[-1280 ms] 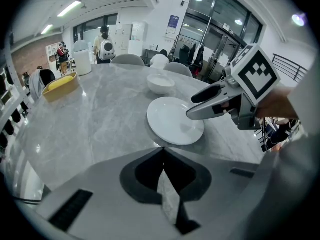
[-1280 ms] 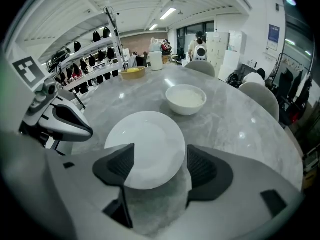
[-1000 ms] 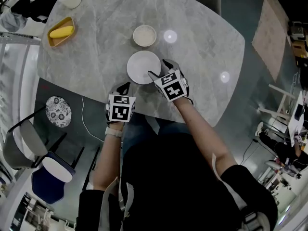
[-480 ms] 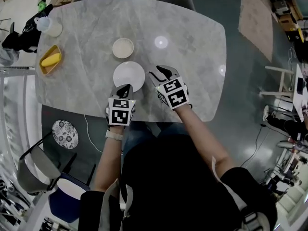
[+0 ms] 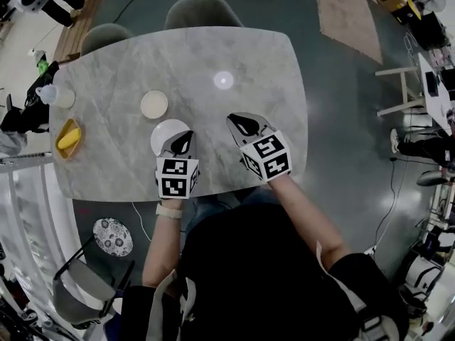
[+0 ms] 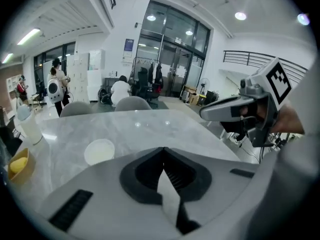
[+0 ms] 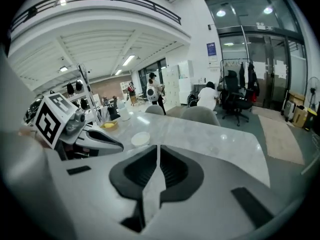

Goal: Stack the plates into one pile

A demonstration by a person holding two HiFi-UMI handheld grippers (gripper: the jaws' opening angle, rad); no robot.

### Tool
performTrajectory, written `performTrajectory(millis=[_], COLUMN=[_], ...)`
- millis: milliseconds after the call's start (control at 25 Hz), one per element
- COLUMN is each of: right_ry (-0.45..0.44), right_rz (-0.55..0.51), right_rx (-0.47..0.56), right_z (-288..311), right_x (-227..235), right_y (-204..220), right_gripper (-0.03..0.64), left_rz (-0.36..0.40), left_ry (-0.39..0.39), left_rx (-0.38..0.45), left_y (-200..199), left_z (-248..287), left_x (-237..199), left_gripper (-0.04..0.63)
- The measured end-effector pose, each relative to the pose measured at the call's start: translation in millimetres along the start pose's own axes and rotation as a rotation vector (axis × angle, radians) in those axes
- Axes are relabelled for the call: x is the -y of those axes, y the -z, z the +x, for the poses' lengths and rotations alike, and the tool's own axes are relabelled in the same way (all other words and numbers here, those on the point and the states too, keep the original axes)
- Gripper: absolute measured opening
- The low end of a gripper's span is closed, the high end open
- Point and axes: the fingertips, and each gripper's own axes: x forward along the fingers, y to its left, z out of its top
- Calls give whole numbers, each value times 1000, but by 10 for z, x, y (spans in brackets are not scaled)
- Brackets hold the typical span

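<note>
White plate (image 5: 163, 135) lies just ahead of the left tongs (image 5: 180, 143), bowl (image 5: 154, 104) beyond it.
Left and right tongs (image 5: 245, 125): jaws closed together on nothing, held clear of the dishes, likely idle.

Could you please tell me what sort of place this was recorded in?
Probably a large open office or showroom hall, not a home: a grey marbled table with chairs stands on an open floor, with tall glass doors and a balcony railing behind.

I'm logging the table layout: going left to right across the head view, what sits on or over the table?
In order: yellow tray → bowl → right gripper. Omitted: plate and left gripper, which overlap the bowl's span.
</note>
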Motion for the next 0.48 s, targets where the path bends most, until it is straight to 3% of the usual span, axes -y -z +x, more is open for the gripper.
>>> performTrajectory(millis=[480], right_ry=[54], right_rz=[31], right_rx=[270], right_z=[-1397], right_x=[254], right_y=[-684], right_gripper=[32], left_rz=[119], left_ry=[95], left_rx=[285], left_y=[-1351], left_z=[-552], left_x=[805], left_gripper=[8])
